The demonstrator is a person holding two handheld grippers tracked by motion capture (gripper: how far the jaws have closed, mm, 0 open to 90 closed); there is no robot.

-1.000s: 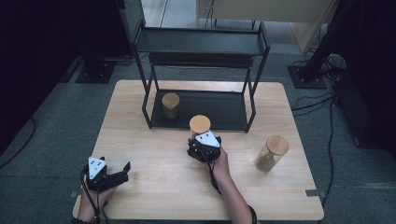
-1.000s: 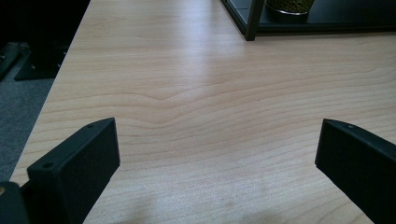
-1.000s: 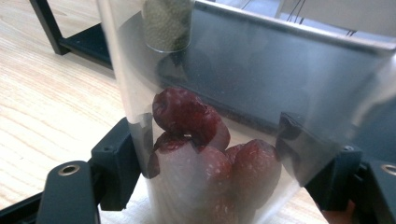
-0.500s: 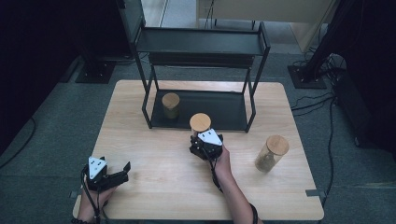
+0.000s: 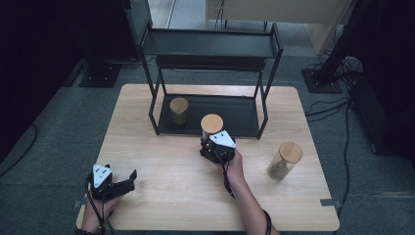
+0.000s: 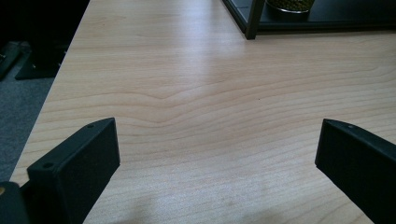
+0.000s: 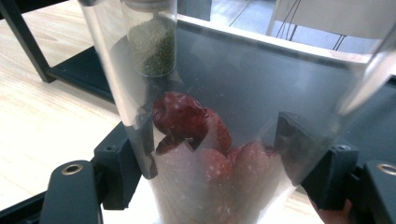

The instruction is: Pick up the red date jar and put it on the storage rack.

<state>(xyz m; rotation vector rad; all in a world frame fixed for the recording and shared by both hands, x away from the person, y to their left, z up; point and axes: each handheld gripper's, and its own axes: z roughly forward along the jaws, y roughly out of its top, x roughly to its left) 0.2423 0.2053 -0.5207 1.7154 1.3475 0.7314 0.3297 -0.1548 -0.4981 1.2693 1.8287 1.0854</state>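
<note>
Two black jaws of the right gripper [image 5: 211, 145] are pinching a clear jar of red dried fruit [image 7: 205, 140] low on its wall, and this cork-lidded jar [image 5: 212, 125] is at the front edge of the black rack [image 5: 210, 46], in the middle of the wooden table [image 5: 166, 191]. I judge the jar stiff, smooth and a little slippery, perhaps breakable and fairly light, so a firm hold on the lower body seems best. The left gripper [image 6: 215, 154] rests over bare table with its jaws spread wide and nothing between them.

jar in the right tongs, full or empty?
Partly filled. The right gripper view shows red fruits piled in the lower part of the clear jar, which the right tongs clamp; its upper part looks empty.
</note>
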